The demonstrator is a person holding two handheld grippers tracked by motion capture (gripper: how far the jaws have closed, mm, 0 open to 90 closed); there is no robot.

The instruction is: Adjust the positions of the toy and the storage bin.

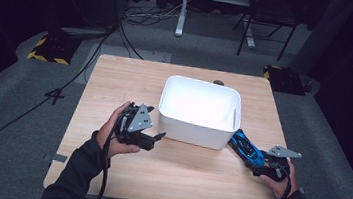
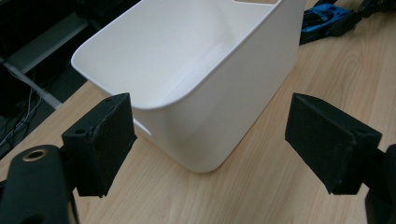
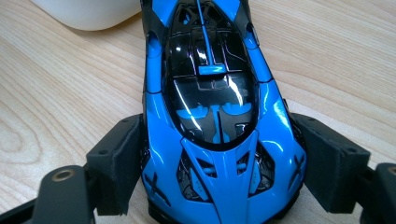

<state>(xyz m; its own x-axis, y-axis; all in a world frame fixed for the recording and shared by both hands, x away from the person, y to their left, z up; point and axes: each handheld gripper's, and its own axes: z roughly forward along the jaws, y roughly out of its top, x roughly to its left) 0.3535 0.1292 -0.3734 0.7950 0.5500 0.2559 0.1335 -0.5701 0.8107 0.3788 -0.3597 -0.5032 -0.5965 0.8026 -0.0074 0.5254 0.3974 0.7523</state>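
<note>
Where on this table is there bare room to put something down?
The widest free patch of table lies left of the white bin, running to the far edge. Another bare strip runs along the near edge, between the left gripper and the right gripper. It is crowded right of the bin, where the blue toy car sits close against it.

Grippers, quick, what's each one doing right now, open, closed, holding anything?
Left gripper: open, nothing between its jaws, facing the white bin.
Right gripper: closed on the blue toy car.
</note>
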